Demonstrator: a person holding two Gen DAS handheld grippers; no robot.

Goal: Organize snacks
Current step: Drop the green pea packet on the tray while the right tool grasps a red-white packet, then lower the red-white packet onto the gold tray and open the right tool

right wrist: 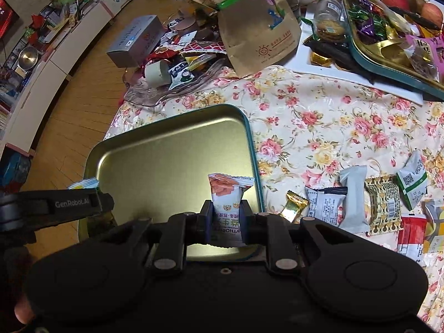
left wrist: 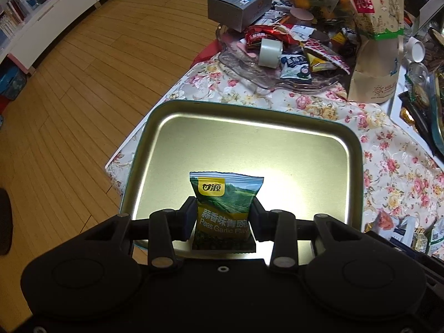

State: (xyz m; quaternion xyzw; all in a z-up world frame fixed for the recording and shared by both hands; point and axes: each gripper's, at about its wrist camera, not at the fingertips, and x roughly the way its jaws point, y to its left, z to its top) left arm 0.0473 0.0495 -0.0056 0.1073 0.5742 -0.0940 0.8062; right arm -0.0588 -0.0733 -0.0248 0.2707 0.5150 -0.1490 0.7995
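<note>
Both grippers hang over the shallow gold metal tray (left wrist: pixel 352 149) (empty, evidently the sorting destination), left gripper (left wrist: pixel 223 216) fingers pinching a green pea packet (left wrist: pixel 224 208), right gripper (right wrist: pixel 226 216) fingers pinching an orange-printed white packet (right wrist: pixel 227 194), ready for deposit.

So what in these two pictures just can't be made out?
- Green pea packet: left wrist view, its bottom edge is lost behind the left hand-held gripper.
- Orange-and-white snack packet: right wrist view, lower print covered by the right hand-held gripper.
- Gold tin tray: right wrist view, near edge hidden by both grippers.
</note>
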